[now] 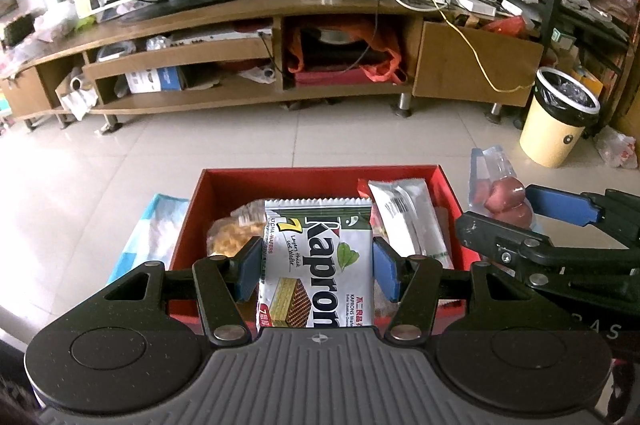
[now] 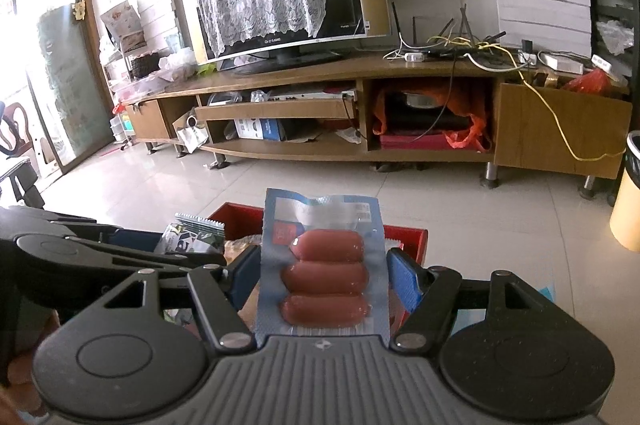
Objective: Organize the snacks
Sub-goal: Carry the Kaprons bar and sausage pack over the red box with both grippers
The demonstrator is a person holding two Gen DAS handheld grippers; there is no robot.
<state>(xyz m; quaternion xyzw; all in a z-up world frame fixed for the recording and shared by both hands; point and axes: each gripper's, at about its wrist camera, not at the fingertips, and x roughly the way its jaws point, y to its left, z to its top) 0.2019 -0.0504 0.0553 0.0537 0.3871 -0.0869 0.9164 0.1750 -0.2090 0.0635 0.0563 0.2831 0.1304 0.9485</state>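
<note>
The green-and-white crinkly wafer packet [image 1: 320,265] sits squeezed between the left gripper [image 1: 316,271] pads, over the red cardboard box [image 1: 316,177]. It looks light and crushable (wafers snap), so hold its flat sides gently. To its right, the right gripper [image 2: 324,279] clamps a clear soft sausage pack [image 2: 324,265], probably slippery. Both seem lifted.

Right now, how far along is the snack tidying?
Partly done, it seems. The red box already holds a silver packet and a bag of yellowish snacks. In hand: the left gripper is shut on a Kaprons wafer pack over the box, and the right gripper is shut on a sausage pack. Both look still to be placed.
</note>
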